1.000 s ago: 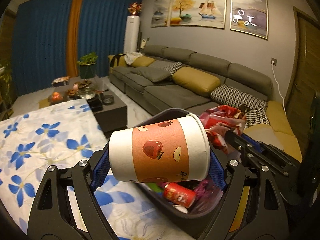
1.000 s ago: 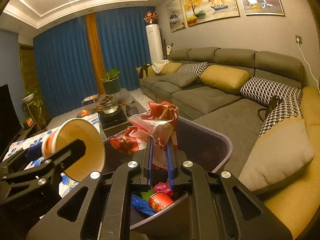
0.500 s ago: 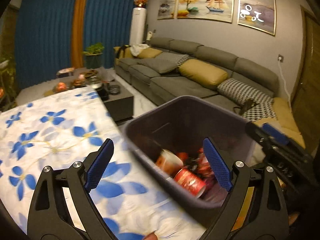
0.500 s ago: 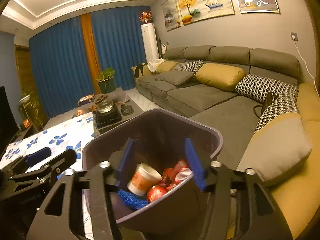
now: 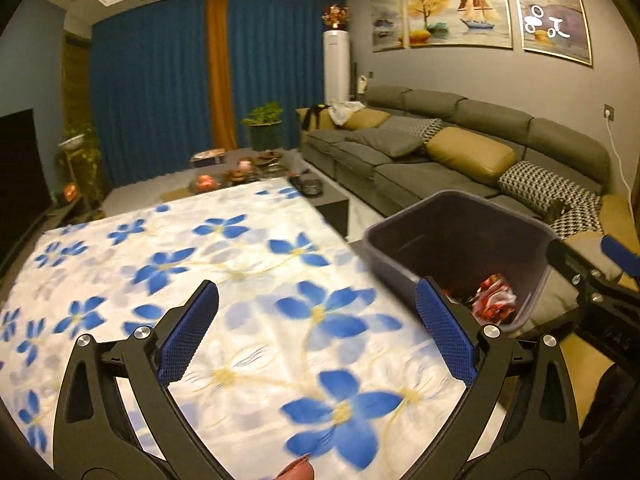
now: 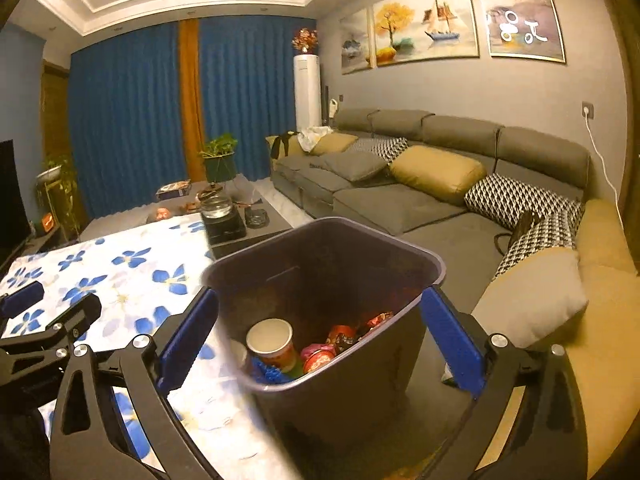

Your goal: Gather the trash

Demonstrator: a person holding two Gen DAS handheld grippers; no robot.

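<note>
Item one, your left gripper (image 5: 318, 334): jaws opening wide, nothing between them, now facing the flowered tablecloth (image 5: 224, 268) rather than the bin; a second ago it carried a paper cup across its pads. Item two, your right gripper (image 6: 320, 336): jaws opening from a tight pinch, released, nothing pressed by the pads, though the bin's near wall sits in the gap between them; a second ago it clamped a red-and-white plastic wrapper. Item three, the dark bin (image 6: 432, 268): stands at the right edge of the table, next to the grey sofa (image 6: 400, 200). Item four, contents: the paper cup (image 6: 270, 340) lies mouth-up at the bottom left, with a red can (image 6: 318, 360), a blue mesh scrap (image 6: 268, 374) and crumpled red wrappers (image 6: 370, 322) beside it; from the left wrist view only the red-and-white wrapper (image 5: 494, 300) shows over the rim. Item five, assessment: both pieces look to have dropped in, so this pair counts as collected. The cloth in view shows no further litter, though its near edge is blurred and partly hidden by your grippers; check it before you call the job finished.
</note>
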